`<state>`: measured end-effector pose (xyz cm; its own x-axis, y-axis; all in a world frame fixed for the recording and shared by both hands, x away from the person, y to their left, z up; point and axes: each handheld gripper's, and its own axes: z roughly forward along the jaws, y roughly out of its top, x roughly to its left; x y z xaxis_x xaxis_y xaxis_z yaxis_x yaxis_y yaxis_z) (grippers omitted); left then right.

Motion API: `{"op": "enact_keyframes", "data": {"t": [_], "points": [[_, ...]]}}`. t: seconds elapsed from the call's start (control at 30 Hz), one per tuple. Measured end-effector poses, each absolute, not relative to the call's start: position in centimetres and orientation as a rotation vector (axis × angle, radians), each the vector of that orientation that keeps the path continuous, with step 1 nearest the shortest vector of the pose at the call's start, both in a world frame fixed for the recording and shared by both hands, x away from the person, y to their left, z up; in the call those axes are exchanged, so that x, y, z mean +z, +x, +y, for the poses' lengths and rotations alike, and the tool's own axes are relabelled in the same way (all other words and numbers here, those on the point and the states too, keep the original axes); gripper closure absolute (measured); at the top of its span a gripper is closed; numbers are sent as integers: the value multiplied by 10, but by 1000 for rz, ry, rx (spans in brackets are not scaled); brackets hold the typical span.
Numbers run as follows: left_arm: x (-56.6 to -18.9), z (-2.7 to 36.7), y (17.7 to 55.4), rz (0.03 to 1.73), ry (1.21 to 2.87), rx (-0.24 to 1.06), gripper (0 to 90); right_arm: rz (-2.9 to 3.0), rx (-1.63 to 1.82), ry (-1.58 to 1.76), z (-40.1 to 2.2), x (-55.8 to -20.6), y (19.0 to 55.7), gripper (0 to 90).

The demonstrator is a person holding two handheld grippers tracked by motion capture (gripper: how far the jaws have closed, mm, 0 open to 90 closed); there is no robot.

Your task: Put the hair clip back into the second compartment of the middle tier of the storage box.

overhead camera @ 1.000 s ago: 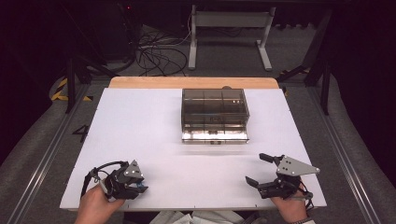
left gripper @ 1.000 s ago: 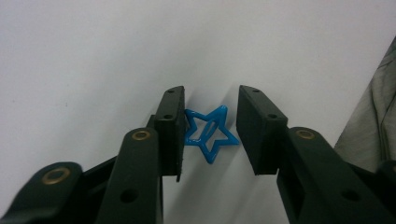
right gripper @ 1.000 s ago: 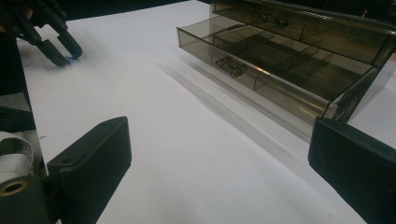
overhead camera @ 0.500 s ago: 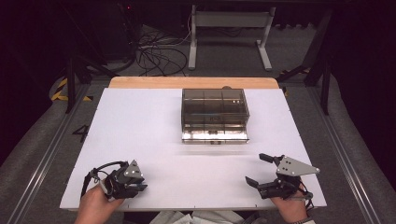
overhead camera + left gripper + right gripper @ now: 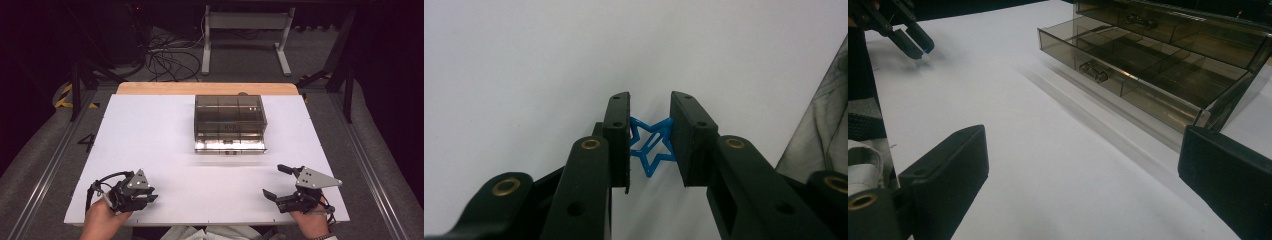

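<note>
White table [image 5: 150, 140], smoky clear drawer box [image 5: 229, 122] at 12 o'clock, bottom drawer [image 5: 1128, 70] pulled out. Right gripper [image 5: 280, 181] at 4 o'clock, jaws wide apart, holding nothing. Left gripper [image 5: 150, 194] at 8 o'clock, clamped on blue star clip [image 5: 651, 145]

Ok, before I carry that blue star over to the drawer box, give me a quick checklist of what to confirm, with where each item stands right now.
1. Blue star pinched between the jaws of the left hand-held gripper: ok.
2. Grip secure enough for travel: cannot tell; the star is thin wire and sticks out below the pads.
3. Lower drawer of the smoked drawer box pulled out: ok.
4. Drawer compartments free to receive the star: cannot tell; the tint and the glare hide the bottoms.
5. White table between the left hand-held gripper and the box unobstructed: ok.
6. Right hand-held gripper open, off to the side: ok.
</note>
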<state>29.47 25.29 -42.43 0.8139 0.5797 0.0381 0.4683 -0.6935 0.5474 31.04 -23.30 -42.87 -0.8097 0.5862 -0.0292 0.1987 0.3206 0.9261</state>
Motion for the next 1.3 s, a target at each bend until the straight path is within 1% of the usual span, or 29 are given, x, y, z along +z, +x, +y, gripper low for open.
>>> {"op": "enact_keyframes", "data": {"t": [0.23, 0.63, 0.77, 1.23, 1.3], "points": [[-415, 257, 291, 767, 2399, 325, 713, 2235, 1489, 702, -232, -429, 311, 69], [-399, 265, 288, 760, 2222, 394, 713, 2237, 1488, 700, -232, -429, 311, 69], [-394, 271, 287, 756, 2131, 413, 712, 2236, 1490, 706, -232, -429, 311, 68], [-383, 280, 278, 745, 1927, 477, 712, 2237, 1485, 704, -232, -430, 312, 69], [-383, 280, 277, 739, 1898, 504, 710, 2238, 1487, 707, -233, -430, 312, 69]]}}
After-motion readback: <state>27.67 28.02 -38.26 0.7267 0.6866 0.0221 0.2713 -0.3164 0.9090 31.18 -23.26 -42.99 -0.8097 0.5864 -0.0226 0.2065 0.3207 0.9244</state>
